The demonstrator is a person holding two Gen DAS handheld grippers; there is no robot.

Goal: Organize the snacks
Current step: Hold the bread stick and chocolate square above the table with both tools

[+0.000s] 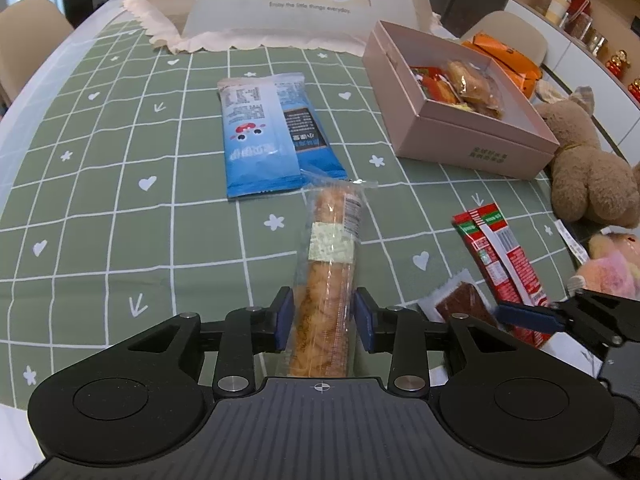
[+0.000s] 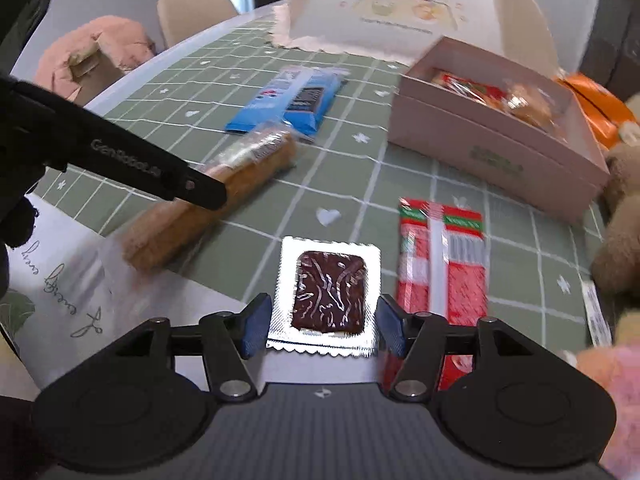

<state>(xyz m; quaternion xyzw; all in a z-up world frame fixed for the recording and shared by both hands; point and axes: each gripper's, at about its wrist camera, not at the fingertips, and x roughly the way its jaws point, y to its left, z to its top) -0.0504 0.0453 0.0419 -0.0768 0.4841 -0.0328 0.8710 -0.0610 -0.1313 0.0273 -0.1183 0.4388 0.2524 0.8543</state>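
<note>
Two claws, one snack lined up in each, pink box waiting ahead.

Left wrist view: left claw straddles the bread stick, which runs straight ahead from between its jaws; the pads look just clear of the wrapper, so released. Beyond its tip lies the blue pack; ahead and right sits the box. The loaf looks light and soft in slick film, so I would pinch mid-length, gently. Right wrist view: right claw brackets the brownie, pads beside the crimped foil edges, apparently not pressing. Thin and probably crumbly; take it across the foil margins. The red pack lies just right.
</note>
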